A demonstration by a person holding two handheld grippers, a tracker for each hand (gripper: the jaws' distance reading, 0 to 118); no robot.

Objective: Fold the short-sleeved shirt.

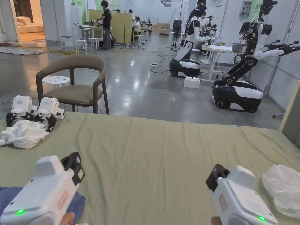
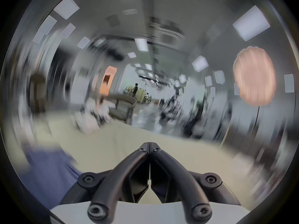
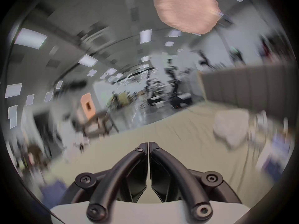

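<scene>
The head view looks down and forward from above the bed [image 1: 164,146], across its green sheet toward the hall floor and a chair [image 1: 76,83]. Each gripper view sits low, just behind its own jaws, close over the sheet, facing the same hall; both are blurred. All three views share the sheet, the chair and the hall beyond.

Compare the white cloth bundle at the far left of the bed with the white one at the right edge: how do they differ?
The left white bundle is crumpled into tight folds; the right white bundle looks smoother and puffier. The left bundle lies against two spare grippers parked on the green sheet; the right bundle lies apart, near the right gripper. Both are white, unfolded and in neither gripper.
</scene>
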